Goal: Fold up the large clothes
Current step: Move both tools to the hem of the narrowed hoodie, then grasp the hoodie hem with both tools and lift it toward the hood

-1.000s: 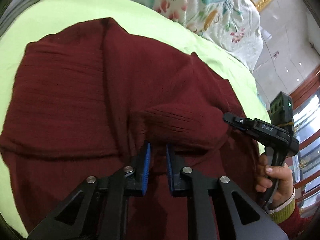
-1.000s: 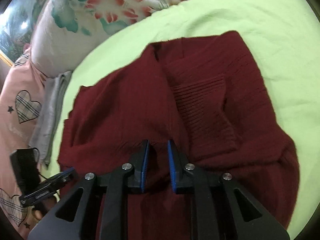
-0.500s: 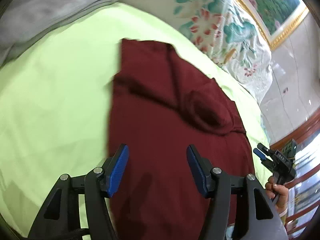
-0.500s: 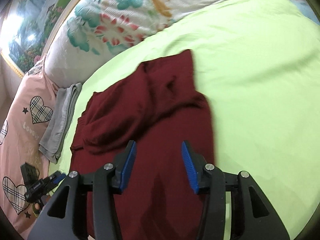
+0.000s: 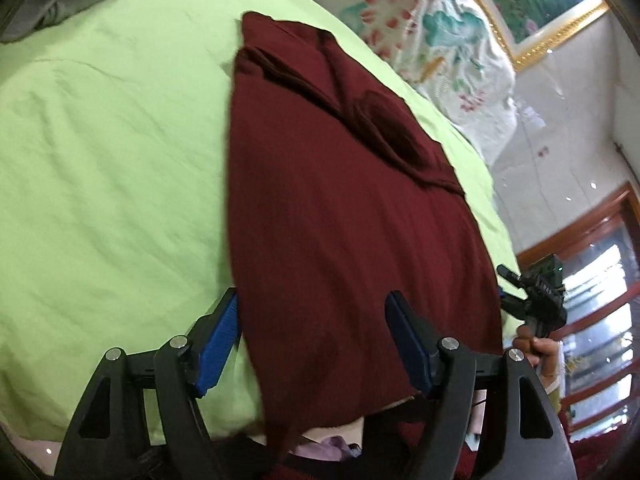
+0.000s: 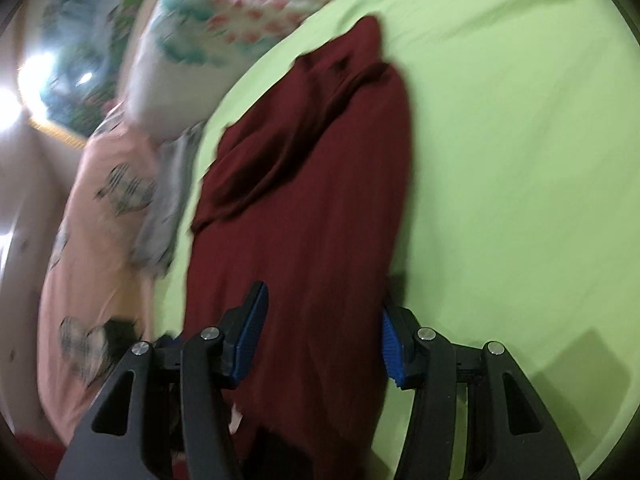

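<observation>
On the green sheet (image 5: 100, 160) the sweater (image 5: 340, 220) lies as a long narrow strip, sleeves folded in, hem at the near edge. Both grippers just let go: left gripper (image 5: 312, 340) & right gripper (image 6: 320, 332) jaws have been opening, now spread w/ cloth under them, unpinched. Both pulled back from a sec ago, angled down — lengthwise fold's prob next.

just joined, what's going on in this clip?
A person with a two-finger tool in each hand is folding a dark red sweater on a bed with a light green sheet. The sweater lies in a long strip, its sleeves folded in at the far end. The left tool and right tool have both just been opening; the near end of the sweater lies below and between their pads, not gripped. A floral pillow sits beyond it.
</observation>
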